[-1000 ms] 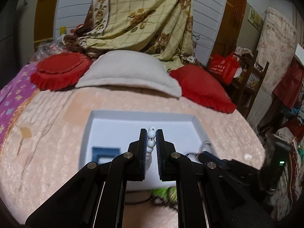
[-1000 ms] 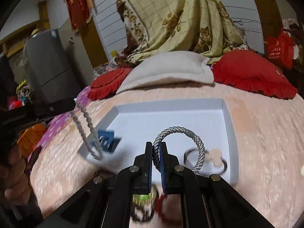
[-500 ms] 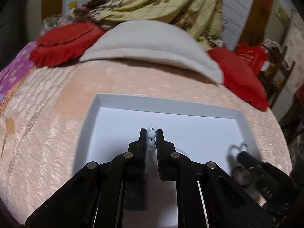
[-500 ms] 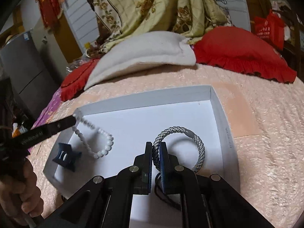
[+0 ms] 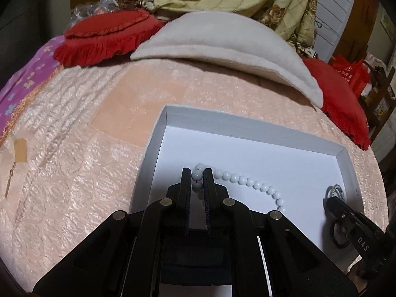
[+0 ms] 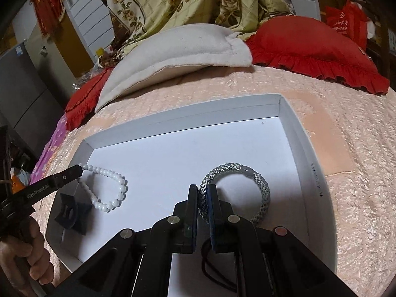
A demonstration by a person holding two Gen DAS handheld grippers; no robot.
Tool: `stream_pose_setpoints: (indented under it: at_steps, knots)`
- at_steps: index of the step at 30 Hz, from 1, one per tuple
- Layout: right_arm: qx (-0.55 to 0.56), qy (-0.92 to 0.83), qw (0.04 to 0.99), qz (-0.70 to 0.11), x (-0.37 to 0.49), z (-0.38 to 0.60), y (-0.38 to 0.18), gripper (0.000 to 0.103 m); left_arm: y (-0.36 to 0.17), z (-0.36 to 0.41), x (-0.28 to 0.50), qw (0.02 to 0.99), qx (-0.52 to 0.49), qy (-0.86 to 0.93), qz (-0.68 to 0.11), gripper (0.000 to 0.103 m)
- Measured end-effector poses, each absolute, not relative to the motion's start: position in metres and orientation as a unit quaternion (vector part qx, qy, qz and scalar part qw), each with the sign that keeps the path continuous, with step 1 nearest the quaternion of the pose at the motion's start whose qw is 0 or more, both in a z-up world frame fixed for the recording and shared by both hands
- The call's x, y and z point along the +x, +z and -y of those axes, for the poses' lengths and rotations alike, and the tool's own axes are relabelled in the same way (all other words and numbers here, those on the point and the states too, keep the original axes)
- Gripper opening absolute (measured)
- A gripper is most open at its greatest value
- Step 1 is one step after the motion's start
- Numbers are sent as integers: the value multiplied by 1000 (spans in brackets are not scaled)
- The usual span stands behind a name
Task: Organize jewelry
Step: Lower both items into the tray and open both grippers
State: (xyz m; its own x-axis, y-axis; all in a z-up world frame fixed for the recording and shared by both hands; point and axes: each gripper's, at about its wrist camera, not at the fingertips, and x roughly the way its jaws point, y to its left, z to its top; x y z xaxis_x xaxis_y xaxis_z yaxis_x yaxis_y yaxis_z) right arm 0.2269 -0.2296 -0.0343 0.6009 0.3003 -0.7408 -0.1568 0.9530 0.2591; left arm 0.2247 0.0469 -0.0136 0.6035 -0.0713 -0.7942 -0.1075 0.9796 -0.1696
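A shallow white box [image 5: 250, 126] [image 6: 188, 110] lies on the pink bedspread. My left gripper [image 5: 197, 174] [image 6: 80, 170] is shut on a white bead bracelet [image 5: 250, 182] [image 6: 109, 188], whose loop rests on the box floor at the left. My right gripper [image 6: 203, 193] [image 5: 333, 199] is shut on a grey braided bracelet [image 6: 257, 180] [image 5: 335, 189] lying on the box floor at the right. A dark blue hair clip [image 6: 71, 210] sits in the box's near left corner. A black hair tie [image 6: 210, 269] lies under my right gripper.
A white cushion [image 5: 222, 42] [image 6: 173, 49] and red frilled pillows [image 5: 109, 34] [image 6: 314, 49] lie beyond the box. A floral blanket [image 6: 198, 2] hangs behind. A small pendant [image 5: 11, 180] lies on the bedspread at the far left.
Both grippers have lowered into the box. The bead bracelet, hanging a second ago, now lies on the box floor. The braided bracelet now rests on the floor too.
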Motion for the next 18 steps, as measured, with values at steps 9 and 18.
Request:
stream_pose_setpoints:
  at_steps: [9, 18]
  knots:
    - [62, 136, 911, -384, 206, 228, -10, 41, -7, -47, 216, 894, -107, 2, -435, 44]
    - [59, 116, 926, -355, 154, 253, 9, 41, 16, -48, 173, 912, -89, -23, -401, 45]
